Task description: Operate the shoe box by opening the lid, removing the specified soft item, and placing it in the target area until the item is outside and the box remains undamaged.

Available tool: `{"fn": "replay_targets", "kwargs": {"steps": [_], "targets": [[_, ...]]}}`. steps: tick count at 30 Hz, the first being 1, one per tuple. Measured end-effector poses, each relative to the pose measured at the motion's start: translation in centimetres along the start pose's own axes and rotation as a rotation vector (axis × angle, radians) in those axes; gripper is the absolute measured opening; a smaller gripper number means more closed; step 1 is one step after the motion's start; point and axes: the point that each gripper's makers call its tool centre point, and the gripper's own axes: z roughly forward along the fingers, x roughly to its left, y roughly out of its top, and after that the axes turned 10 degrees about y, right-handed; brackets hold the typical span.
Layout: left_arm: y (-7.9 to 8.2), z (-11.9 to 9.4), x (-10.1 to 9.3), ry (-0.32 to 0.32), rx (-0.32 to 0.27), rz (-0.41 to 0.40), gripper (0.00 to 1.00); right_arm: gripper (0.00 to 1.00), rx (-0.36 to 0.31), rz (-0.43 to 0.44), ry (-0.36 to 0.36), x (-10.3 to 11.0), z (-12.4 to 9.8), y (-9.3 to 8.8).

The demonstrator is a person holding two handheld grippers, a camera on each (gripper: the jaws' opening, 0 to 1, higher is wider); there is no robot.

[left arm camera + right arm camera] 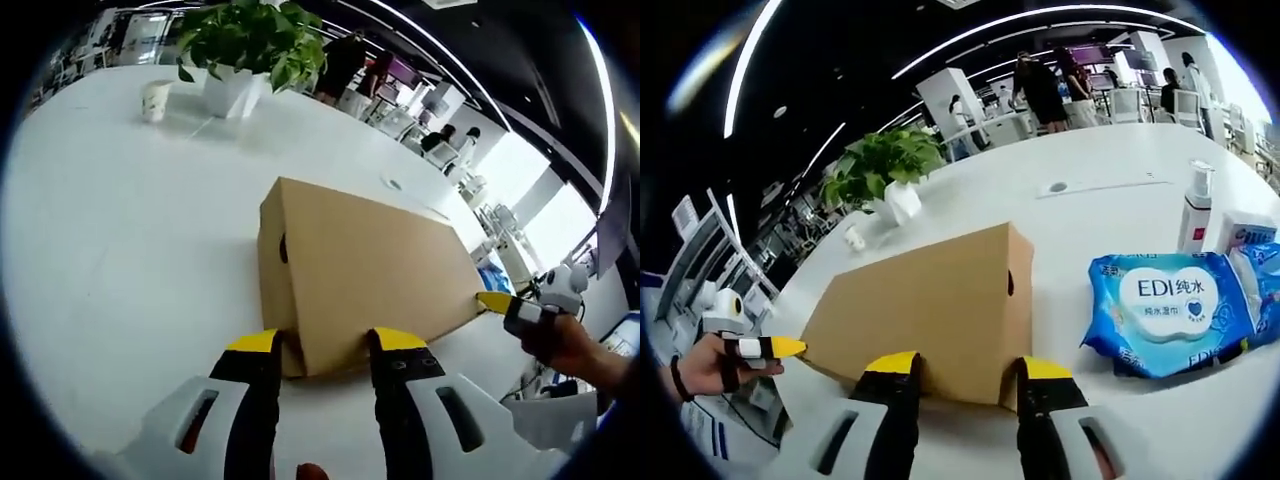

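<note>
A brown cardboard shoe box lies on the white table with its lid down. My left gripper is open, its yellow-tipped jaws either side of the box's near corner. My right gripper, held in a hand, has its yellow tip at the box's far right corner. In the right gripper view the same box lies ahead, and my right gripper is open with its jaws astride the near end. The left gripper touches the box's left corner. Nothing inside the box shows.
A potted plant and a paper cup stand at the table's far side. A blue wet-wipes pack, a white bottle and a tissue box sit right of the box. People stand in the background.
</note>
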Motion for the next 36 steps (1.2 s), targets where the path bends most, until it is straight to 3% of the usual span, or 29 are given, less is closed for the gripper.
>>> {"fn": "replay_targets", "kwargs": {"steps": [5,17,36], "targets": [[1.7,1.9,-1.1,-0.017,0.026,0.035,0.35,0.35,-0.010,0.022,-0.028,-1.2,0.2,1.0],[3.7,4.4,-2.9,-0.047,0.035,0.056,0.36,0.35,-0.026,0.055,-0.069,-3.3,0.2,2.4],[3.9,4.5,-3.0,-0.039,0.028,0.055,0.36,0.38,-0.016,0.069,-0.045,-3.6,0.1,2.5]]}}
